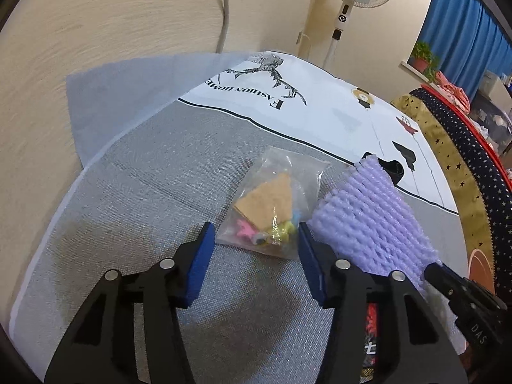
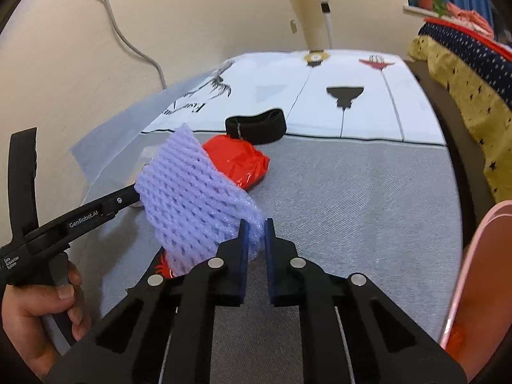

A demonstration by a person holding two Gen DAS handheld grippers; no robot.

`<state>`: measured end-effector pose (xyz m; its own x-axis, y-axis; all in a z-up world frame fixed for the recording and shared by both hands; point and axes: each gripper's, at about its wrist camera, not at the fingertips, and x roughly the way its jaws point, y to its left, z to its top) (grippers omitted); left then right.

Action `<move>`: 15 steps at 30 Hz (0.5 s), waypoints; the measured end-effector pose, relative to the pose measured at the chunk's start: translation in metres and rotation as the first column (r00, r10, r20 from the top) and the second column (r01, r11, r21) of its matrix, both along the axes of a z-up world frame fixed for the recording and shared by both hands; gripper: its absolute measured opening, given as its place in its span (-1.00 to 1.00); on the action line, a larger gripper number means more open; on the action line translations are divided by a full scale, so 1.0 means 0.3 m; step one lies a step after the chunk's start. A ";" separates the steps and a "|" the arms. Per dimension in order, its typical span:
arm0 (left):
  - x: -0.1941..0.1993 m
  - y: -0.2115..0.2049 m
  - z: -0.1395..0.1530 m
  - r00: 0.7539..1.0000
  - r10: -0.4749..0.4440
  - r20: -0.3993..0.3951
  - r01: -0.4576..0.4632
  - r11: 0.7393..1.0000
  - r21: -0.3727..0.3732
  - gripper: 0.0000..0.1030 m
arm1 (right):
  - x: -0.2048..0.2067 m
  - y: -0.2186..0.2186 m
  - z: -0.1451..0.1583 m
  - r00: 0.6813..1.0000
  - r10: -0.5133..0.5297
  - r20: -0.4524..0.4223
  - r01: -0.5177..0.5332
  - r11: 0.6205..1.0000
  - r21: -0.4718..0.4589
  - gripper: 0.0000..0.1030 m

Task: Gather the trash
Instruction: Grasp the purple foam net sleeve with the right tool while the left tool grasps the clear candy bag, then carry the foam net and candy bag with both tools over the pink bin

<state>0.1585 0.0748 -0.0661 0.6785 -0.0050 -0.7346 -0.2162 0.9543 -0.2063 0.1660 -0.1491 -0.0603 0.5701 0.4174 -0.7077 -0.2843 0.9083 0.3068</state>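
A clear plastic bag (image 1: 272, 204) holding cardboard and small colourful bits lies on the grey cloth. My left gripper (image 1: 256, 240) is open, its blue pads on either side of the bag's near end without pressing on it. Right of the bag, a purple foam net (image 1: 368, 217) is lifted at one corner. My right gripper (image 2: 256, 233) is shut on that corner of the foam net (image 2: 195, 201), and its tip shows at the net's lower edge (image 1: 430, 268). Behind the net lies a crumpled red plastic bag (image 2: 243, 163). Under the net sits a red printed wrapper (image 1: 371, 336), partly hidden.
A black elastic band (image 2: 256, 124) lies at the edge of the white printed cloth (image 2: 352, 73). A pink container rim (image 2: 473, 272) stands at the right. A person's hand (image 2: 38, 313) grips the left tool's handle. A star-patterned bed (image 2: 464, 73) borders the right side, with a standing fan (image 1: 345, 9) behind.
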 end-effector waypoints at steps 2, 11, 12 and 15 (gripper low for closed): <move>-0.010 0.000 0.009 1.000 0.000 0.009 0.000 1.000 -0.001 -0.21 | -0.009 -0.017 0.024 1.000 -0.020 0.016 0.020 1.000 0.012 -0.83; -0.055 -0.008 0.056 0.999 -0.026 0.041 0.026 1.000 0.004 -0.96 | -0.074 -0.076 0.129 0.992 -0.089 0.092 0.087 0.996 0.021 -0.84; -0.060 -0.009 0.060 0.999 -0.029 0.044 0.029 1.000 0.004 -0.96 | -0.082 -0.081 0.139 0.991 -0.095 0.097 0.093 0.995 0.020 -0.84; -0.082 -0.013 0.074 0.997 -0.041 0.059 0.041 0.999 0.002 -0.97 | -0.108 -0.094 0.167 0.987 -0.111 0.116 0.110 0.994 0.016 -0.84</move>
<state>0.1339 0.0708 -0.0439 0.7198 -0.0327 -0.6935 -0.1649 0.9623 -0.2164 0.1335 -0.1774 -0.0101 0.6912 0.3538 -0.6302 -0.2169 0.9333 0.2860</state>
